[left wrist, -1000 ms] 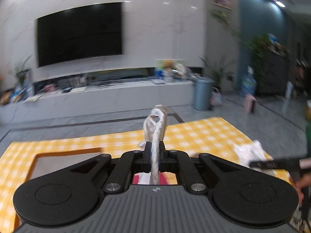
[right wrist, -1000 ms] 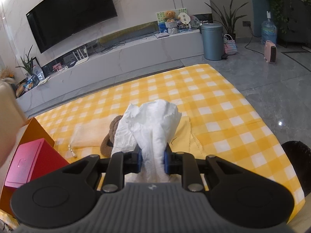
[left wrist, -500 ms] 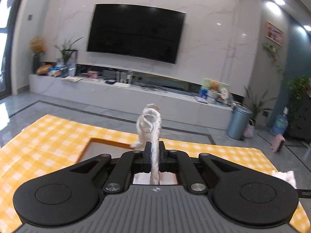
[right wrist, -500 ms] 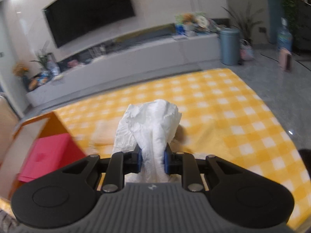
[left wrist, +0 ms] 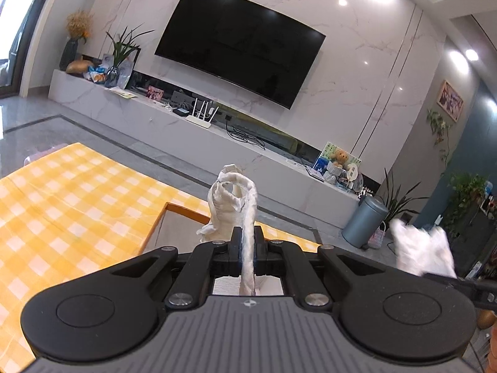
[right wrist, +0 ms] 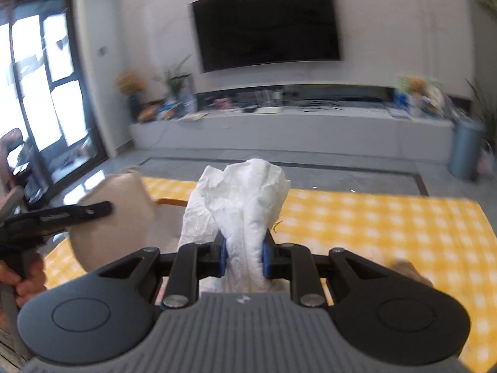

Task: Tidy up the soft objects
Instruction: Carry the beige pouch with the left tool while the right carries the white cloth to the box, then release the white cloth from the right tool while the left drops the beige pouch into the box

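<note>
My left gripper (left wrist: 247, 242) is shut on a thin cream cloth (left wrist: 231, 205) that sticks up between the fingers; it hangs over an orange-rimmed box (left wrist: 183, 209) on the yellow checked cloth (left wrist: 62, 205). My right gripper (right wrist: 243, 253) is shut on a bunched white cloth (right wrist: 245, 192). In the right wrist view the left gripper (right wrist: 49, 217) and its cream cloth (right wrist: 115, 217) show at the left, next to the box rim (right wrist: 169, 202). In the left wrist view the white cloth (left wrist: 422, 248) shows at the right.
A brown soft thing (right wrist: 407, 269) lies on the checked cloth at the right. Behind are a long TV bench (left wrist: 186, 124), a wall TV (left wrist: 239, 46), a grey bin (left wrist: 363, 223) and plants. Grey floor lies around the cloth.
Both grippers have swung left and tilted up, still holding their cloths. The right gripper has come close beside the left one over the box; the pink item in the box is out of sight.
</note>
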A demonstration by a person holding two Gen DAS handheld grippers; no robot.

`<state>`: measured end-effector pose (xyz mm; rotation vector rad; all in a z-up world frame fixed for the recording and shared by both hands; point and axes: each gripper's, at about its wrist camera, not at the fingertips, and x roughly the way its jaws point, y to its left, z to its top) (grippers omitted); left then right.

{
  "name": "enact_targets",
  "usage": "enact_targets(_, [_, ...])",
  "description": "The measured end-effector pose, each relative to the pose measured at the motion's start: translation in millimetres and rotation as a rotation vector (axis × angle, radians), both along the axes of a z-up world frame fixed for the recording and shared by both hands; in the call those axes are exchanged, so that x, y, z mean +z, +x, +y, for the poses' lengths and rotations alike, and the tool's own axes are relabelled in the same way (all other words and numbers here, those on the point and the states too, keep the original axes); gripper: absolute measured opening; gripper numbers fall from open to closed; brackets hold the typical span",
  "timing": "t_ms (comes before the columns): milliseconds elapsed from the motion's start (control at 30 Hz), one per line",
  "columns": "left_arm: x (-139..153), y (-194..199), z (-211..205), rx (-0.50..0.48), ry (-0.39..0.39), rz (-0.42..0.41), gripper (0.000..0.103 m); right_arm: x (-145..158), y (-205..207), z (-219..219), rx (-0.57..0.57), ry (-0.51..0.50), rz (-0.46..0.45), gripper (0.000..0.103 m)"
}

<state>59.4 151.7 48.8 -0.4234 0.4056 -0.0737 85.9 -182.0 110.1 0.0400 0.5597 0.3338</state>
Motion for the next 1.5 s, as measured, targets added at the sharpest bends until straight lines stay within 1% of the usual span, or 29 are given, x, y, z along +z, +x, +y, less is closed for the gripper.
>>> enact_targets(100, [0, -3, 12, -0.004, -0.018, 0.002, 0.006, 2, 17, 48, 0.066, -0.089, 0.019, 0.020])
enact_targets(167, [0, -6, 21, -0.025, -0.044, -0.002, 0.006, -4, 30, 77, 0.081, -0.150, 0.037, 0.020])
enact_targets(267, [0, -10, 33, -0.041, -0.077, -0.020, 0.006, -24, 52, 115, 0.122, -0.223, 0.089, 0.020])
enact_targets(333, [-3, -10, 40, -0.050, -0.090, -0.026, 0.006, -40, 65, 136, 0.151, -0.262, 0.129, 0.020])
enact_targets(400, [-7, -8, 45, -0.073, -0.122, -0.019, 0.006, -56, 77, 149, 0.162, -0.302, 0.169, 0.020])
enact_targets(467, [-13, -4, 50, -0.090, -0.152, -0.006, 0.006, -72, 90, 154, 0.135, -0.331, 0.196, 0.020])
enact_targets(567, [-21, 4, 56, -0.102, -0.201, 0.016, 0.006, -92, 109, 160, 0.088, -0.346, 0.252, 0.020])
enact_targets(600, [-24, 5, 56, -0.103, -0.212, 0.025, 0.006, -97, 115, 162, 0.074, -0.368, 0.258, 0.020])
enact_targets(700, [-27, 7, 54, -0.097, -0.193, 0.042, 0.006, -113, 129, 172, 0.066, -0.458, 0.258, 0.020])
enact_targets(833, [-28, 8, 50, -0.107, -0.183, 0.047, 0.006, -134, 138, 176, 0.029, -0.512, 0.322, 0.020])
enact_targets(867, [-28, 8, 49, -0.109, -0.182, 0.046, 0.006, -140, 138, 179, 0.022, -0.549, 0.313, 0.020])
enact_targets(900, [-28, 8, 48, -0.113, -0.181, 0.044, 0.006, -147, 137, 184, 0.016, -0.619, 0.289, 0.020])
enact_targets(933, [-28, 8, 47, -0.117, -0.179, 0.042, 0.006, -155, 136, 191, 0.011, -0.713, 0.256, 0.019])
enact_targets(967, [-28, 8, 45, -0.120, -0.173, 0.043, 0.006, -163, 135, 195, 0.013, -0.784, 0.242, 0.019])
enact_targets(1000, [-27, 8, 44, -0.122, -0.164, 0.044, 0.006, -169, 135, 197, 0.022, -0.811, 0.242, 0.019])
enact_targets(1067, [-27, 9, 42, -0.118, -0.147, 0.046, 0.006, -176, 137, 198, 0.040, -0.830, 0.281, 0.019])
enact_targets(1133, [-27, 10, 43, -0.112, -0.145, 0.050, 0.006, -177, 138, 198, 0.049, -0.834, 0.301, 0.019])
enact_targets(1167, [-28, 10, 43, -0.111, -0.148, 0.054, 0.006, -180, 140, 197, 0.063, -0.830, 0.334, 0.022])
enact_targets(1233, [-27, 10, 43, -0.110, -0.146, 0.055, 0.006, -182, 145, 194, 0.085, -0.791, 0.407, 0.022])
enact_targets(1300, [-28, 10, 43, -0.114, -0.142, 0.056, 0.006, -175, 147, 189, 0.096, -0.742, 0.402, 0.028])
enact_targets(1333, [-28, 11, 42, -0.116, -0.140, 0.058, 0.006, -169, 144, 186, 0.109, -0.702, 0.386, 0.036])
enact_targets(1367, [-27, 12, 42, -0.117, -0.133, 0.062, 0.006, -164, 140, 184, 0.114, -0.672, 0.360, 0.041])
enact_targets(1400, [-27, 13, 41, -0.116, -0.124, 0.065, 0.006, -159, 135, 184, 0.117, -0.664, 0.334, 0.042])
enact_targets(1433, [-25, 14, 40, -0.113, -0.112, 0.070, 0.006, -153, 129, 184, 0.124, -0.674, 0.312, 0.057])
enact_targets(1467, [-24, 15, 38, -0.112, -0.098, 0.075, 0.006, -148, 123, 184, 0.112, -0.695, 0.285, 0.079])
enact_targets(1500, [-22, 15, 36, -0.114, -0.086, 0.079, 0.006, -142, 115, 183, 0.089, -0.715, 0.234, 0.086])
